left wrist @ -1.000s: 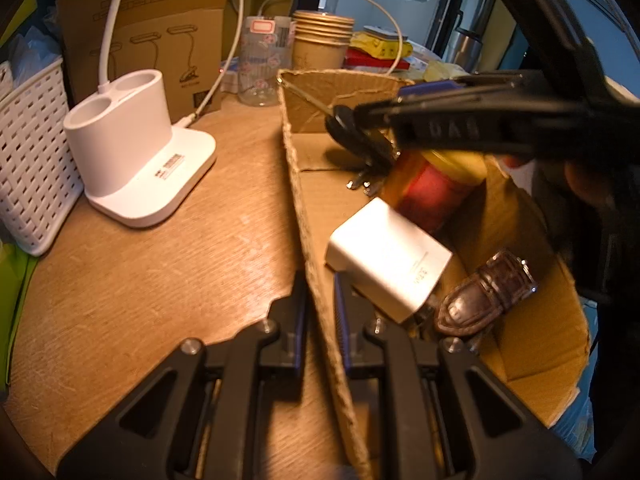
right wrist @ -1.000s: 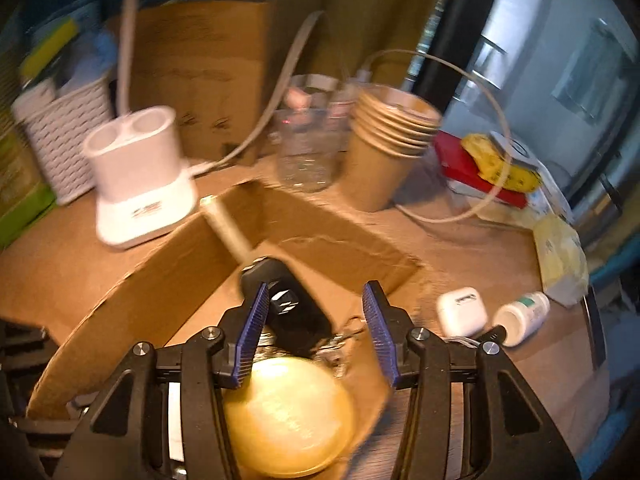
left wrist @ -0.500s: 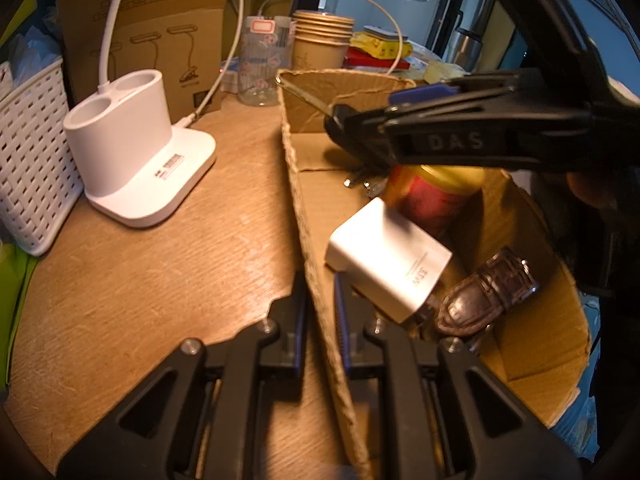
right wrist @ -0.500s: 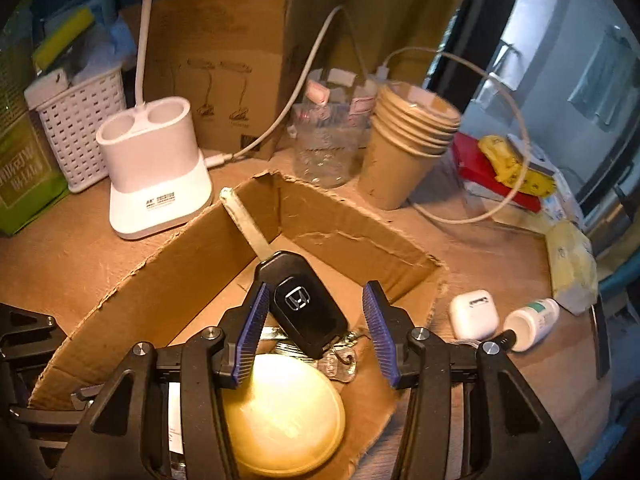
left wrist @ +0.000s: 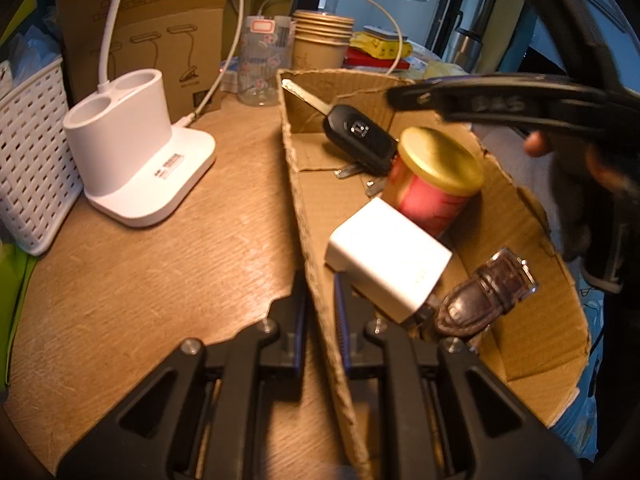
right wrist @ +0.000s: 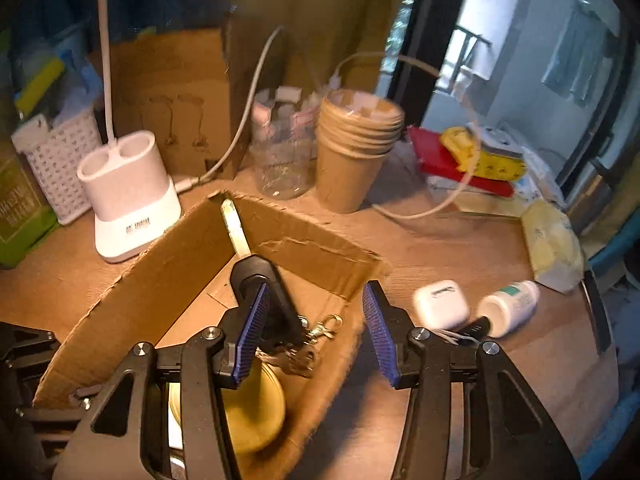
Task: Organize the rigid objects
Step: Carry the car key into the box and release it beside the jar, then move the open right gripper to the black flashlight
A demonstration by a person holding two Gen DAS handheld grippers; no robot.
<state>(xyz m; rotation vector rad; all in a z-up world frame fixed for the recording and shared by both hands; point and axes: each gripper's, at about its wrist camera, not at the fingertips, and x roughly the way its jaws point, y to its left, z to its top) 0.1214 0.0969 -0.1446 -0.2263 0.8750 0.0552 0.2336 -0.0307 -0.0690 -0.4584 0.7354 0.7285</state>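
Note:
A cardboard box point(left wrist: 532, 344) point(right wrist: 132, 284) lies on the wooden table. In it are a black car key with loose keys point(left wrist: 358, 138) point(right wrist: 276, 300), a gold-lidded red jar point(left wrist: 436, 176) point(right wrist: 256, 404), a white charger block point(left wrist: 388, 260) and a brown leather watch strap point(left wrist: 484, 296). My left gripper point(left wrist: 322, 320) is shut on the box's left wall. My right gripper point(right wrist: 314, 336) is open and empty, above the box's right edge; its arm point(left wrist: 520, 100) shows in the left wrist view. A white earbud case point(right wrist: 440, 302) and a small white bottle point(right wrist: 510, 306) lie on the table right of the box.
A white lamp base point(left wrist: 132, 148) point(right wrist: 128, 196) with cable, a white basket point(left wrist: 28, 156), a clear jar point(right wrist: 282, 160), stacked paper cups point(right wrist: 356, 148) and an upright cardboard sheet point(left wrist: 160, 40) stand behind. Red and yellow packets point(right wrist: 472, 160) lie at the back right.
My right gripper has drawn back to the right, away from the car key, which now lies in the box. The left gripper keeps its hold on the box wall.

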